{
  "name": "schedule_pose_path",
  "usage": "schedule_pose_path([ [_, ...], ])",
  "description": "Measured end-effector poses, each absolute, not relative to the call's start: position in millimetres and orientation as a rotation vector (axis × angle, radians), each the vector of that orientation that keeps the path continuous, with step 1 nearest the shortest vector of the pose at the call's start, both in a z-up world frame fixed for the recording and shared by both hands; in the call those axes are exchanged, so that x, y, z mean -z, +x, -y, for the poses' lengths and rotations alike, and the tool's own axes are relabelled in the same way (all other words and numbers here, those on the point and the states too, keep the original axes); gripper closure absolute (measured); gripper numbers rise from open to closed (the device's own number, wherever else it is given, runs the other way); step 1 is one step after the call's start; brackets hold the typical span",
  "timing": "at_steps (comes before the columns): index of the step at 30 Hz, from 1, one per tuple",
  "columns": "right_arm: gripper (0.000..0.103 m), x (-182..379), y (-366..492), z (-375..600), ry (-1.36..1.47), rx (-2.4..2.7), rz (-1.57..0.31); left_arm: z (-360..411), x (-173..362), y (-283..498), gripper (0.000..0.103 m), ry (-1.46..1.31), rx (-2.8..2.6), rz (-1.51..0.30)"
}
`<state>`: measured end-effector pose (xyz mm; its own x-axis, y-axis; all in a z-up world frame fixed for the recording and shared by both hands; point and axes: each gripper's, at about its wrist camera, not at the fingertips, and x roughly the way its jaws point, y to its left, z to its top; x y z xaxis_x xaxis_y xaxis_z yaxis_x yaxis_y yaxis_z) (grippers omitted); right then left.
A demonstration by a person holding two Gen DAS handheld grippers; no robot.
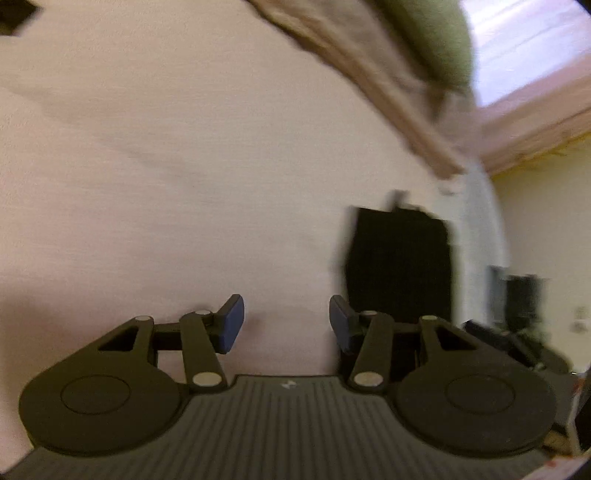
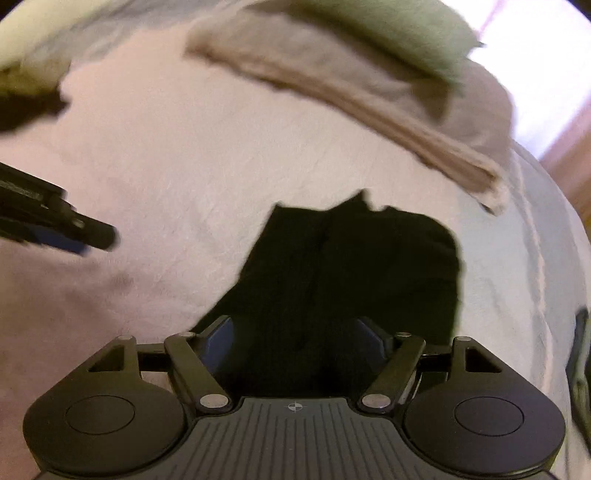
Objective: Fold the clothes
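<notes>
Black garment (image 2: 347, 266), already folded into a compact dark block, lies on the pale sheet (image 2: 192, 155) near the bed's right edge, where the sheet curves away toward the floor. Just beyond it, nearer the far right corner, sits a folded tan garment (image 2: 369, 92) with a green one (image 2: 410, 33) on top; that grouping reads as a stack of finished pieces, so the black one seems to have been set beside them to keep done items together. The right gripper (image 2: 295, 339) hangs directly above the near edge of the black garment with its jaws spread wide, the cloth lying between them but not pinched, which looks like a release. The left gripper (image 1: 286, 323) hovers over bare sheet toward the middle of the bed, jaws partly apart and holding nothing; it probably stands clear so the placing hand has room. Motion blur softens both views, so finer folds cannot be made out.
</notes>
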<state>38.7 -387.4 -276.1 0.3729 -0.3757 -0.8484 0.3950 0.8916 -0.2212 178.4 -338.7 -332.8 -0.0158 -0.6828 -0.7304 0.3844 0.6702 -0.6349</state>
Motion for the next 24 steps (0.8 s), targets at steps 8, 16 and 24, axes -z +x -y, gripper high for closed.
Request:
schedule_pose_path([
  [8,0.034,278,-44,531,0.275,0.892,-1.086,448,343,146,0.06,-0.272,1.095,-1.413],
  [16,0.034,320,-81,609,0.608,0.928,-1.029,511,367,141,0.061,-0.089,1.12,-1.399],
  [24,0.034,338,-71,632,0.696,0.898,-0.994,524,379,147,0.063,-0.045,1.106,-1.36],
])
